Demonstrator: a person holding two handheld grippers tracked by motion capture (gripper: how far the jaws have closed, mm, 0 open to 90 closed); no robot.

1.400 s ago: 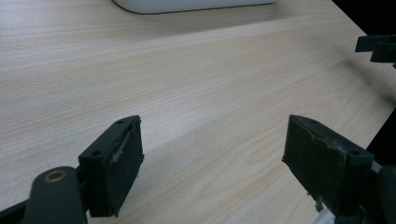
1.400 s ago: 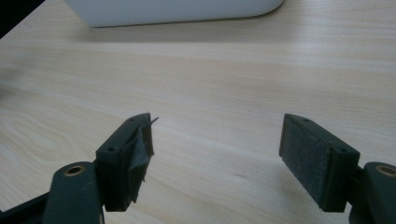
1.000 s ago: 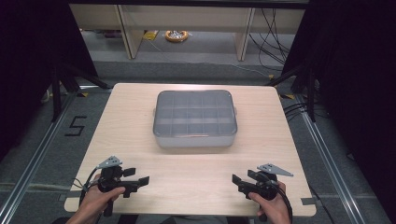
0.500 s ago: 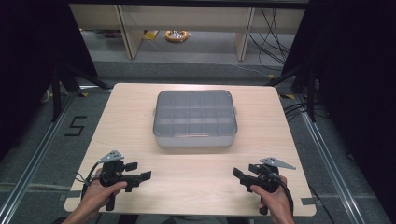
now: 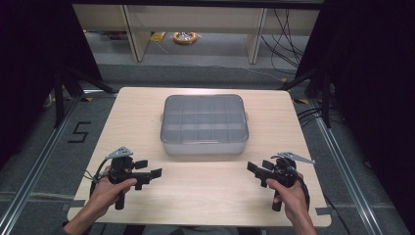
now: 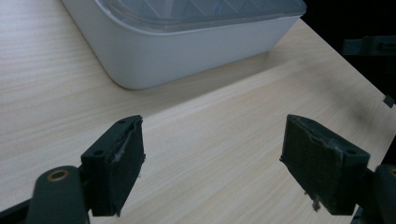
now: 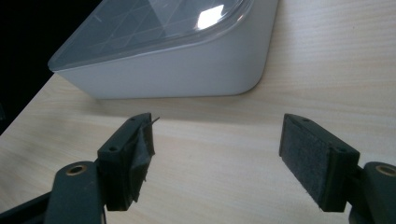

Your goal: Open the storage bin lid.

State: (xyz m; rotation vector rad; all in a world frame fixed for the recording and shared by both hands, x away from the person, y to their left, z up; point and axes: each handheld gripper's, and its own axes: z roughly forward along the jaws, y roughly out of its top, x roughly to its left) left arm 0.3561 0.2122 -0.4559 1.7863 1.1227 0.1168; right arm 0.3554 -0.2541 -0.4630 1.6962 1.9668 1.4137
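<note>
Both grippers hover over the near edge of the table (image 5: pixel 147 117), the left gripper (image 5: pixel 149 174) toward the near-left corner and the right gripper (image 5: pixel 254 169) toward the near-right corner, each gripped in a hand with its jaws turned inward and forward at the box. In the left gripper view the two black jaws stand wide apart with bare wood between them, and the right gripper view shows the same: wide open, nothing held, pads clear of everything. That spread probably suits what lies ahead, since the only thing to take hold of is broad. The compartment box (image 5: pixel 204 125) sits flat at the middle of the table, a little nearer the far edge than the near one, well apart from both grippers. It is a white, round-cornered tray with a clear lid (image 5: pixel 204 117) lying closed on top, and a grid of dividers shows through it; whether anything lies in the cells cannot be told. The symmetric stance, one gripper off each near corner of the box, looks like a setup for a two-handed approach, perhaps to its short sides, where a small tab (image 5: pixel 247 116) juts out on the right. On the left pad in each gripper view the lining is frayed and peeling slightly at its edge.
</note>
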